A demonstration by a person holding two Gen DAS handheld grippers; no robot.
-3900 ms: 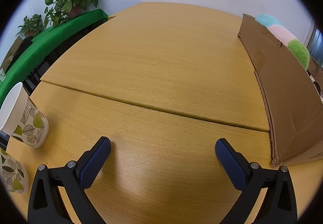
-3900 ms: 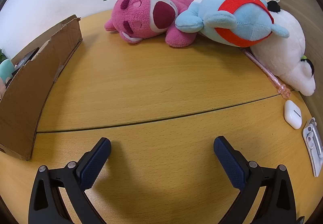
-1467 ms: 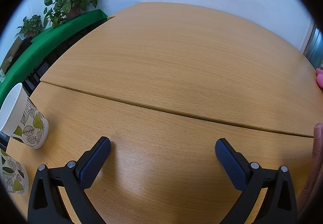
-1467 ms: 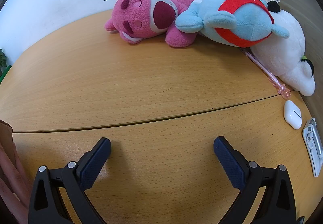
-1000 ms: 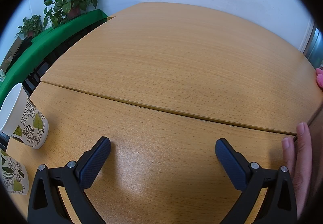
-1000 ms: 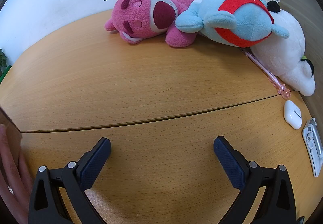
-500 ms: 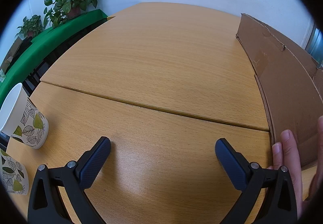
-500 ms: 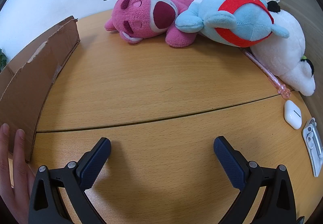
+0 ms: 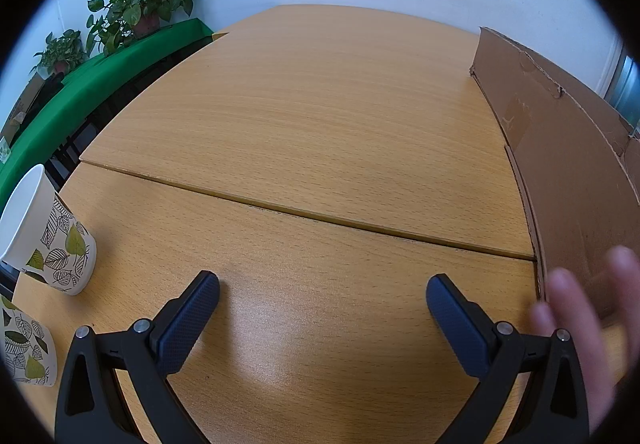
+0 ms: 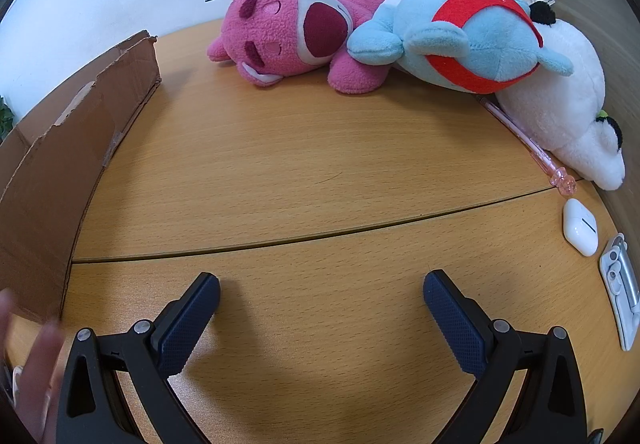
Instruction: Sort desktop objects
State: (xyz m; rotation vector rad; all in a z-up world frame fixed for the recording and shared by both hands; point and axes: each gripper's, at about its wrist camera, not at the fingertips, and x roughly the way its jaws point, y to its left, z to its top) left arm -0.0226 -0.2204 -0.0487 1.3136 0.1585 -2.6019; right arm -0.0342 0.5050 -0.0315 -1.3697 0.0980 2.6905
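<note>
We see both our left hand-held gripper (image 9: 322,294) and right hand-held gripper (image 10: 321,292) spread wide, holding nothing, low over the surface (image 10: 304,164). The cardboard box (image 10: 60,160) stands between them, its long axis running toward the far edge. A pink pen (image 10: 528,142) lies near the right edge, its ornament end pointing at the earbud case (image 10: 580,228).

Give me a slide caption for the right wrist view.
Open right gripper over a wooden table, facing plush toys, beside a cardboard box.
</note>
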